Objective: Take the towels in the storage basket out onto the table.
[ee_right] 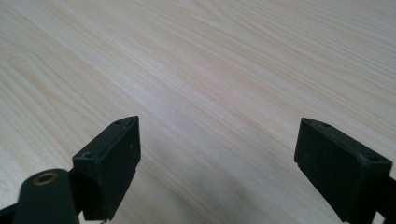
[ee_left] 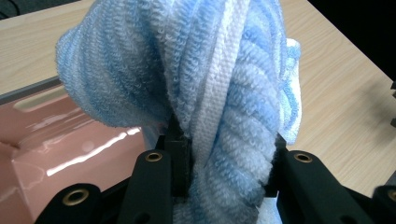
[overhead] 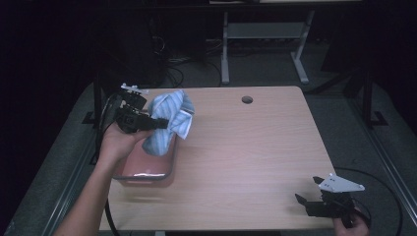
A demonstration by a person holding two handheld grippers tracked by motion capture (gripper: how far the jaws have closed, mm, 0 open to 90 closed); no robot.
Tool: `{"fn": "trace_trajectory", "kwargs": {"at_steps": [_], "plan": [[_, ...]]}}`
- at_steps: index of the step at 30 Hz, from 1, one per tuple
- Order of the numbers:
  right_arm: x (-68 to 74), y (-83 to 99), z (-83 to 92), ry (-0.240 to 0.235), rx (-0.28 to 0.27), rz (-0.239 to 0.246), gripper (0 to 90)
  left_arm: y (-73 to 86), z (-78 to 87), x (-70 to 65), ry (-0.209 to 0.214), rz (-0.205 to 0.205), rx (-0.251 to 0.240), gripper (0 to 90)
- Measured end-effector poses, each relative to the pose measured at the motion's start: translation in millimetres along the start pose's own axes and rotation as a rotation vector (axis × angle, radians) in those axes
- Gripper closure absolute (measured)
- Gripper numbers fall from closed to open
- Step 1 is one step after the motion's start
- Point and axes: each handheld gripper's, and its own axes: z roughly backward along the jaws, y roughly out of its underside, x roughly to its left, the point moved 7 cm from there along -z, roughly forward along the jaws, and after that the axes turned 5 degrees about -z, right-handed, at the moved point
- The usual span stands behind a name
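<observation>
A blue-and-white striped towel [overhead: 168, 121] hangs bunched above the far end of a pink tray [overhead: 145, 167] at the table's left. My left gripper [overhead: 160, 124] is shut on the towel, its jaws pointing right. In the left gripper view the towel [ee_left: 196, 79] bulges up between the two black jaws, with the glossy pink tray [ee_left: 70, 149] below at the left. My right gripper [overhead: 308, 191] rests near the table's front right corner, held by a hand. Its jaws stand wide apart over bare wood in the right gripper view [ee_right: 217, 149], with nothing between them.
The wooden table [overhead: 246, 147] has a round cable hole [overhead: 247, 100] near its far edge. Beyond the table stand the legs of a white desk frame [overhead: 265, 44] on a dark floor. A cable [overhead: 383, 196] trails from the right gripper past the table's right edge.
</observation>
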Motion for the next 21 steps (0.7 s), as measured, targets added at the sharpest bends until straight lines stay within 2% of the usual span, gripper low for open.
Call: {"fn": "trace_trajectory", "kwargs": {"at_steps": [8, 21], "plan": [[0.2, -0.1, 0.1, -0.003, 0.000, 0.000, 13.9, -10.0, -12.4, -12.3, 0.025, -0.013, -0.001, 65.6], [-1.2, -0.3, -0.1, -0.002, -0.006, -0.005, 13.9, -24.0, -25.2, -24.6, 0.050, -0.030, 0.008, 65.6]]}}
